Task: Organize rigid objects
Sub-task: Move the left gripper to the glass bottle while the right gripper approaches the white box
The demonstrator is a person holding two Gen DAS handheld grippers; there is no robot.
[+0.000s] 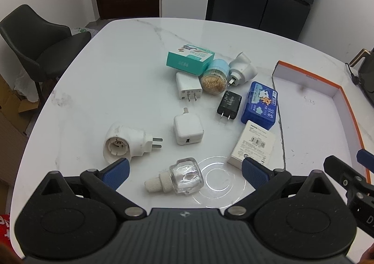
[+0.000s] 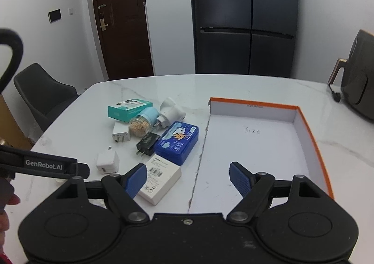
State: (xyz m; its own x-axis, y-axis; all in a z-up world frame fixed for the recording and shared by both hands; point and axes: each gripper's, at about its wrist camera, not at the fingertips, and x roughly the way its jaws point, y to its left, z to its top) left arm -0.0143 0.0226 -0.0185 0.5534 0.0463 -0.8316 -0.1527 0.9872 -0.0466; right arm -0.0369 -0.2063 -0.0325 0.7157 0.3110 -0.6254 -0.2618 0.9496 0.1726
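Observation:
Small items lie scattered on a white marble table point(image 1: 98, 72). A clear glass bottle point(image 1: 180, 176) with a white cap lies on its side between the fingers of my left gripper point(image 1: 185, 171), which is open above it. A white plug adapter point(image 1: 125, 142), a white USB charger point(image 1: 188, 129), a black charger point(image 1: 229, 104), a blue tin point(image 1: 261, 106) and a white box point(image 1: 253, 147) lie beyond. My right gripper point(image 2: 188, 178) is open, hovering over the near edge of an orange-rimmed box lid point(image 2: 311, 137), whose white inside holds nothing.
A teal box point(image 1: 190, 59), a toothpick jar point(image 1: 215, 76), another white charger point(image 1: 188, 86) and a second adapter point(image 1: 242, 67) cluster at mid-table. A dark chair point(image 1: 39, 44) stands left. A dark fridge point(image 2: 245, 18) and a door are behind. A dark appliance point(image 2: 360, 86) sits far right.

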